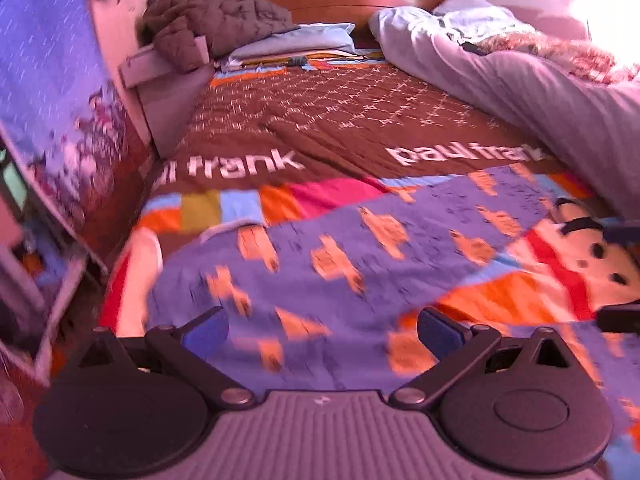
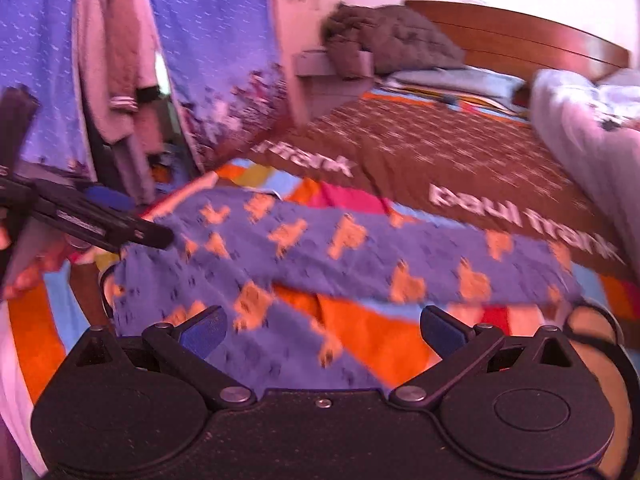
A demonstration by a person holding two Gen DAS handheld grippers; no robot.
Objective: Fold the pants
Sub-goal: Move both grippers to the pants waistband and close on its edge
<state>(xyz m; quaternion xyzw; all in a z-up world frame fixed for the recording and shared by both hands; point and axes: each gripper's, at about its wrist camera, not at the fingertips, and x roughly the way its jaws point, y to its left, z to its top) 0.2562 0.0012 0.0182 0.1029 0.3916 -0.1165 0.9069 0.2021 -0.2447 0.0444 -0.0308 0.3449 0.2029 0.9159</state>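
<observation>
We count one pair of pants [image 1: 360, 264], purple with orange shapes, spread over one patchwork bedspread [image 1: 320, 128] that carries two "paul frank" prints. We see two grippers, the left gripper [image 1: 322, 330] and the right gripper [image 2: 322, 330], each with two blue fingers. At the headboard lie one brown quilted jacket [image 1: 212, 20] and one rumpled pale duvet [image 1: 500, 64].

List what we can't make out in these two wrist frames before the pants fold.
- Purple pants with orange shapes: print smeared by motion blur in both views; near edge hidden behind the open left gripper body.
- Waistband and leg ends: cannot tell; right view's open right gripper covers the near cloth.
- Left gripper's tip in right view: cloth contact unclear through blur.
</observation>
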